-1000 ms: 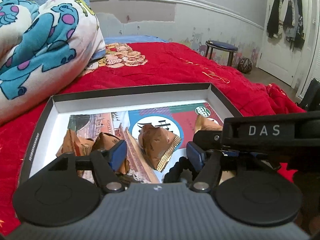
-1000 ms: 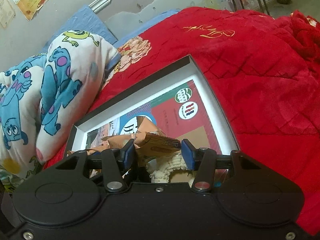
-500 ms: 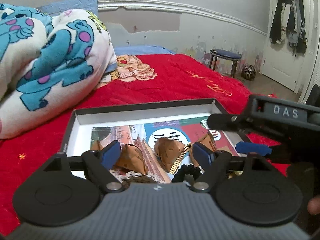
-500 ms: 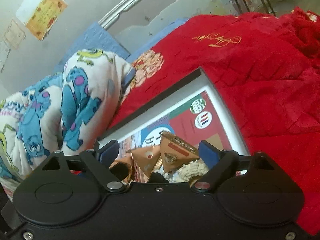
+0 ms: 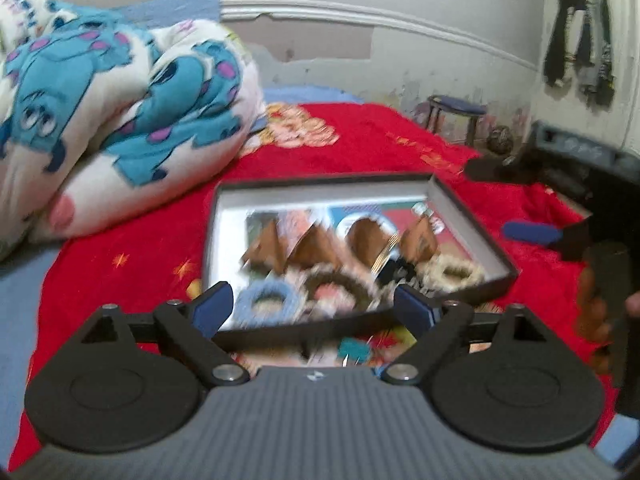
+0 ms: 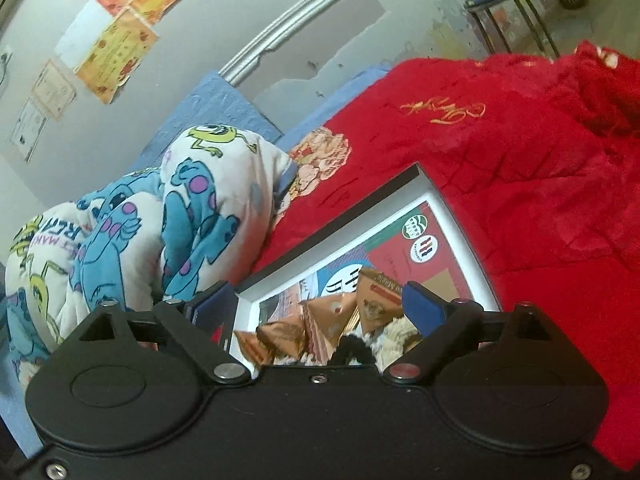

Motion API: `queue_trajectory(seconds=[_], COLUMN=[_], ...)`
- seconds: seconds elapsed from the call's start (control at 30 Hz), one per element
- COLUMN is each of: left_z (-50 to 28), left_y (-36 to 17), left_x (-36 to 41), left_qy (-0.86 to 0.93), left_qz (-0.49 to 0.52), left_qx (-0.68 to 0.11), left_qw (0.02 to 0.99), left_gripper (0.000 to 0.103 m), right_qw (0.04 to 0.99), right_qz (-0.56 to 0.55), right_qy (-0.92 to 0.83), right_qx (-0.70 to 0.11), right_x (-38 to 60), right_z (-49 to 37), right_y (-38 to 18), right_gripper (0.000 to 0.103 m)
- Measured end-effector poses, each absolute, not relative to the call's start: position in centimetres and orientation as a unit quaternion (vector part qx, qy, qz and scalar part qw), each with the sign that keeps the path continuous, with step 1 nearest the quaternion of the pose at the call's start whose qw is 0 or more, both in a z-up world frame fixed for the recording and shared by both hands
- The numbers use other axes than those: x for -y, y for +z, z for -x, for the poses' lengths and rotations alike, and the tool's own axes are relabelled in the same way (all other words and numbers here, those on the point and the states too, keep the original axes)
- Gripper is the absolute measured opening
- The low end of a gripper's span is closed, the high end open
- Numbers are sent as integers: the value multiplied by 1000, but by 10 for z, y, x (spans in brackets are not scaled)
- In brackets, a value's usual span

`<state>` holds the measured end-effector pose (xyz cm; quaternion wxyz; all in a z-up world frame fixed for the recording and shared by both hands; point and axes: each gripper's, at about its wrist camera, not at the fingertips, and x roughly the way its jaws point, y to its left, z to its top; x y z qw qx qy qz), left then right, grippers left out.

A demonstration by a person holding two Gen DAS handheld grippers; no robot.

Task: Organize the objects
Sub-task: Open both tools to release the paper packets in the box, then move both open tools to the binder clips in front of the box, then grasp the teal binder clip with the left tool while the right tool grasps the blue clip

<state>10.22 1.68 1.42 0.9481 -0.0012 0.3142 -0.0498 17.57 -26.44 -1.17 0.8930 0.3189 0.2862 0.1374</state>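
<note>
Since half a second ago I have drawn my left tool [image 5: 310, 306] back and up from the box [image 5: 472, 224]; the whole tray now shows in the left view, blurred by that motion. My right tool [image 6: 316, 300] has also pulled away, and the packet it was over a second ago now lies in the box, clear of its fingers. Both tools stand wide open and hold nothing.

Judgement: the placing step is finished, and the arrangement looks at or near completion.

Contents of the box, which sits on the red bedspread [image 5: 132, 248]:
- Far row: four brown triangular packets [image 5: 312, 246], side by side, upright on their bases.
- Near row: four fluffy hair rings: a blue one [image 5: 266, 302] at the left, a brown one [image 5: 336, 290] beside it, a black one [image 5: 400, 272], and a cream one [image 5: 452, 272] at the right.
- The rows lie close together; whether packets and rings touch I cannot tell through the blur.

Some colourful printed item lies on the bed just in front of the box, too smeared to identify. The cartoon-print quilt [image 5: 120, 92] is bundled to the left, apart from the box.
</note>
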Motion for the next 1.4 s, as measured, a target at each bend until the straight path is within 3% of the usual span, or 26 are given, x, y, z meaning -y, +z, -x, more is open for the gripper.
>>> queue_trajectory(seconds=[0.17,0.53,0.8,0.97,1.03,1.1,1.33,1.4], left_z=[-92,-97,-116,-131,-134,-131,-130,-128], left_y=[-7,-39,-56,-68,-71,-74,-68,-63], left_x=[-19,10,5,13,19,24,22,17], left_qy=[-49,-28,-35,-37,-48,-55,-47,-36], left_qz=[63,9,-24,-19,-32,-41,-12,-8], left_qx=[-346,-350,-372,-372,-371,-363,-373,-375], left_qw=[935,936,927,927,927,929,927,926], left_gripper=[93,92,68,62,49,24,22,16], right_qw=[903,892,886,883,883,879,880,880], right_qz=[-287,-272,-259,-247,-240,-239,-229,-227], right_qy=[129,87,76,89,90,92,101,106], right_qx=[-292,-351,-377,-388,-393,-401,-404,-405], right_x=[253,242,239,231,227,224,219,217], right_z=[-149,-123,-133,-135,-136,-137,-134,-133], right_y=[-7,-31,-45,-51,-53,-56,-56,-56], right_gripper=[93,93,93,92,92,91,90,90])
